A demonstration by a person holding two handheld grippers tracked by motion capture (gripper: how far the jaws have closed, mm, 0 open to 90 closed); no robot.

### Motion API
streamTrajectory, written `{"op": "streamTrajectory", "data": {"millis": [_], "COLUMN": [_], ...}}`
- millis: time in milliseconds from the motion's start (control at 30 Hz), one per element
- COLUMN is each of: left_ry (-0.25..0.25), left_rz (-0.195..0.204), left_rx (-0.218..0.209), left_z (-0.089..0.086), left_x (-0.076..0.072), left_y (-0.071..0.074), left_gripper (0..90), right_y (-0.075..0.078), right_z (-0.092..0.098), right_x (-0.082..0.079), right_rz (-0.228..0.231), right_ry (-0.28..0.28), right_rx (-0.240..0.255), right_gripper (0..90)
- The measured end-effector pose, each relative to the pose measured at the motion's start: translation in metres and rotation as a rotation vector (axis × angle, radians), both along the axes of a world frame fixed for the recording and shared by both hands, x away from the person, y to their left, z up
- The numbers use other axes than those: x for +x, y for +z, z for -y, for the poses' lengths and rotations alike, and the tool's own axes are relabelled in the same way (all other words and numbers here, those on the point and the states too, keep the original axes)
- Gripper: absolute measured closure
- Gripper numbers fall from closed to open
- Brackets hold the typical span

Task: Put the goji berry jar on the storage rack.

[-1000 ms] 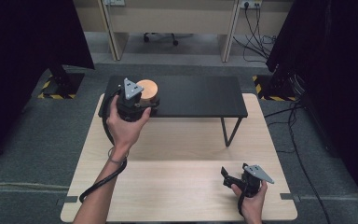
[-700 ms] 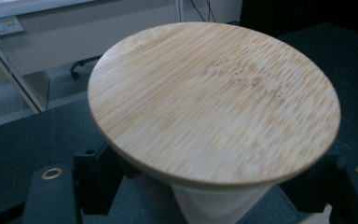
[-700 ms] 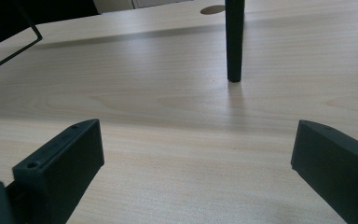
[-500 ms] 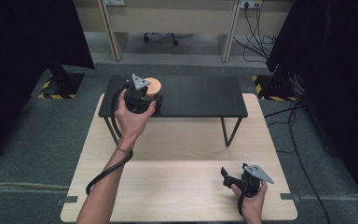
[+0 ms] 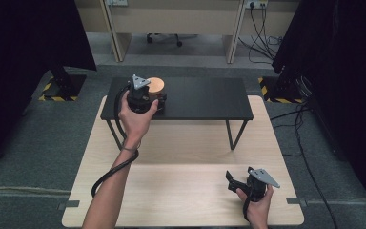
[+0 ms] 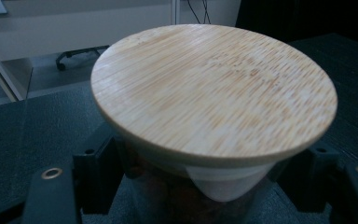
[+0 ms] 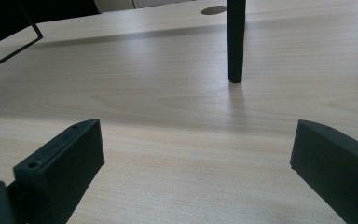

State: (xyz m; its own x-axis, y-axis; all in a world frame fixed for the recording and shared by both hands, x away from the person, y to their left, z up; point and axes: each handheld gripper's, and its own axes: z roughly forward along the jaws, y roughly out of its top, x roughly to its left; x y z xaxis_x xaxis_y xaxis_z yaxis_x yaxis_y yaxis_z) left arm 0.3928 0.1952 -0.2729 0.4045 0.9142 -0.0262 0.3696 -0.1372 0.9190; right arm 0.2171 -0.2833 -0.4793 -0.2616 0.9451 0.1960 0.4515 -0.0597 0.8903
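2 left gripper [image 5: 158, 101] fingers [image 6: 98, 172] clamped on jar [image 6: 186, 196] under wooden lid [image 6: 214, 88], carrying step; next, set down on black shelf [image 5: 205, 98]. Right gripper [image 7: 196, 172] fingers apart, idle.

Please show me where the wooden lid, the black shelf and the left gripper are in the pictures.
wooden lid [image 6: 212, 88]: left gripper view, middle of its top face.
black shelf [image 5: 205, 98]: high view, bare part of its top.
left gripper [image 5: 153, 98]: high view, at its jaws beside the jar.

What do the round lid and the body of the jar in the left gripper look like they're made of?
The round pale lid looks like bamboo or a similar wood, matt and unvarnished: fine parallel grain strips run across its top. The jar body below it, clamped in the left gripper, seems to be clear glass or plastic, since brownish contents show through; I cannot tell which.
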Motion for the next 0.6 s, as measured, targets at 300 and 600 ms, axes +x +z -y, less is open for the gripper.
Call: {"op": "streamTrajectory", "data": {"millis": [300, 600], "left_ry": [0.0, 0.0], "left_rz": [0.005, 0.006], "left_rx": [-0.004, -0.004], "left_z": [-0.0003, -0.0008], "left_x": [0.0004, 0.0004], "left_y": [-0.0015, -0.0019], "left_gripper": [25.4, 25.4], "right_y": [-0.0001, -0.0003], "right_z": [0.0002, 0.0001], "right_x": [0.0, -0.0002], "right_rz": [0.001, 0.002], "right_ry": [0.001, 0.001], "right_rx": [0.001, 0.0], "right_gripper": [2.8, 2.8]}}
